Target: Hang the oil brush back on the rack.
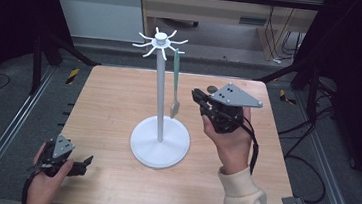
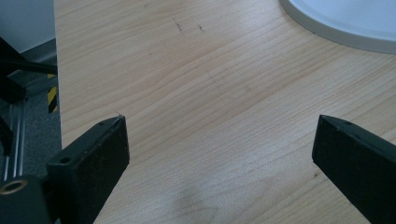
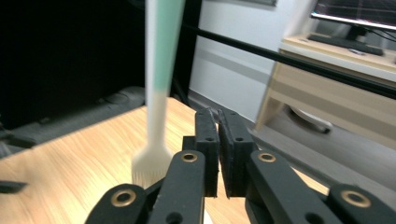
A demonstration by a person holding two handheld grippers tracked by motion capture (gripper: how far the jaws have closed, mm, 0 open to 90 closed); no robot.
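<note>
A white stand (image 1: 160, 95) with a round base (image 1: 160, 142) and a crown of hooks (image 1: 160, 41) rises mid-table. From one hook hangs a brush (image 1: 175, 84) with a green handle and pale bristles (image 3: 150, 168). My right gripper (image 1: 197, 94) is held above the table just right of the brush, jaws shut with nothing between them (image 3: 217, 116). My left gripper (image 1: 88, 162) rests low at the table's front left corner, jaws wide open over bare wood (image 2: 219, 140).
The wooden table (image 1: 119, 91) sits on a metal frame with rails on both sides. A small dark object (image 1: 212, 89) lies behind my right gripper. The stand's base edge (image 2: 345, 28) lies ahead of my left gripper. Desks and cables stand beyond the table.
</note>
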